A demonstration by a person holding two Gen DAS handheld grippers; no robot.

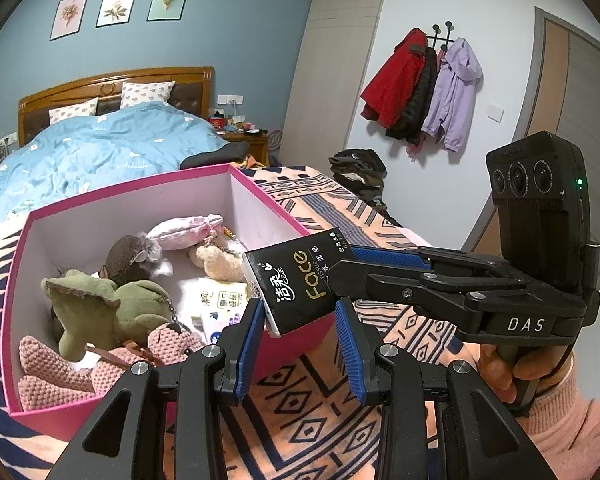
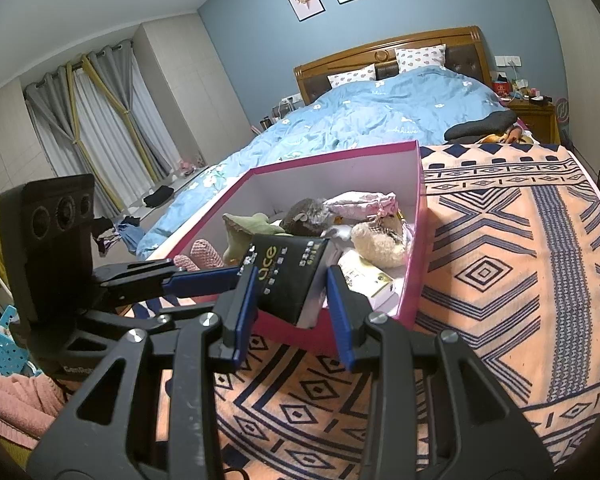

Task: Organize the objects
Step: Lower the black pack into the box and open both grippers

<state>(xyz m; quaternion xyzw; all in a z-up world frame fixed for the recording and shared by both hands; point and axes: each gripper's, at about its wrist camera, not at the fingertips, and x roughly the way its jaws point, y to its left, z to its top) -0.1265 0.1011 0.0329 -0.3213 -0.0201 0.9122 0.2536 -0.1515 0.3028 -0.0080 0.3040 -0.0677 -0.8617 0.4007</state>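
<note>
Left wrist view: the black tissue pack (image 1: 296,280) was held over the pink box's (image 1: 100,196) near rim, clenched by both the left tongs (image 1: 300,344) and the right tongs (image 1: 340,268).

Right wrist view: the same double grip was seen; a release into the box was judged next.

Left tongs (image 1: 298,305) and right tongs (image 2: 292,276) both tilt downward, meeting at an angle. Each pair is clamped on the same tissue pack (image 1: 296,280). The right hand (image 1: 500,372), pink-sleeved, grips its handle.
</note>
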